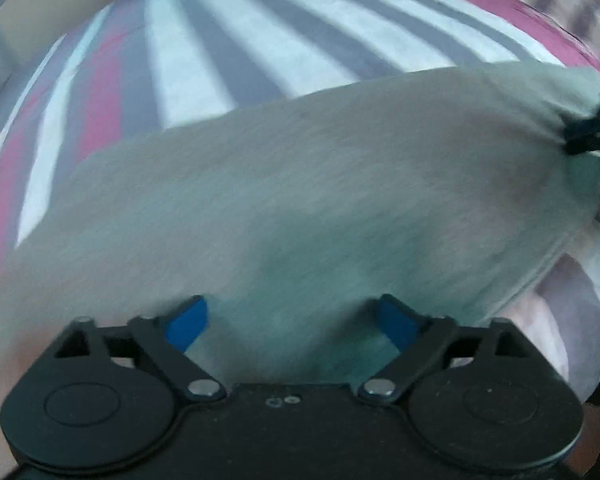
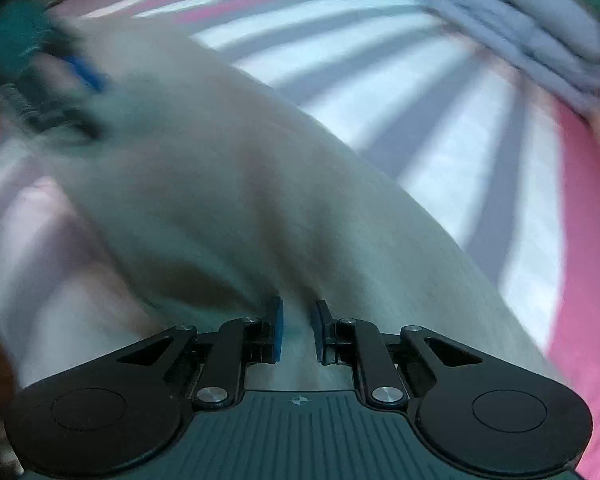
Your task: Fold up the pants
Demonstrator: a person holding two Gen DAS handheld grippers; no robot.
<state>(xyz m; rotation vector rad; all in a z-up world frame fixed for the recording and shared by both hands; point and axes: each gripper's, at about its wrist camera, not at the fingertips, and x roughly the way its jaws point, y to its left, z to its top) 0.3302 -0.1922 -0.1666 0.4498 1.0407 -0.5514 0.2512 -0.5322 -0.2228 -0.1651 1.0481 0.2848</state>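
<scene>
The pale grey pants [image 1: 292, 200] lie across the striped bed cover [image 1: 228, 40] and fill the lower half of both views, which are blurred. My left gripper [image 1: 294, 320] is open, its blue pads wide apart with the pants fabric lying between them. My right gripper [image 2: 298, 330] is shut on a raised ridge of the pants [image 2: 236, 184], which bunch up and stretch away to the upper left. The left gripper also shows in the right wrist view [image 2: 76, 80], blurred, at the far end of the pants. The right gripper's dark shape sits at the right edge of the left wrist view [image 1: 592, 128].
The bed cover [image 2: 440, 112] has white, grey and pink stripes. A folded stack of blue-grey cloth [image 2: 528, 36] lies at the upper right of the right wrist view. A pink band [image 2: 584, 280] runs down the right side.
</scene>
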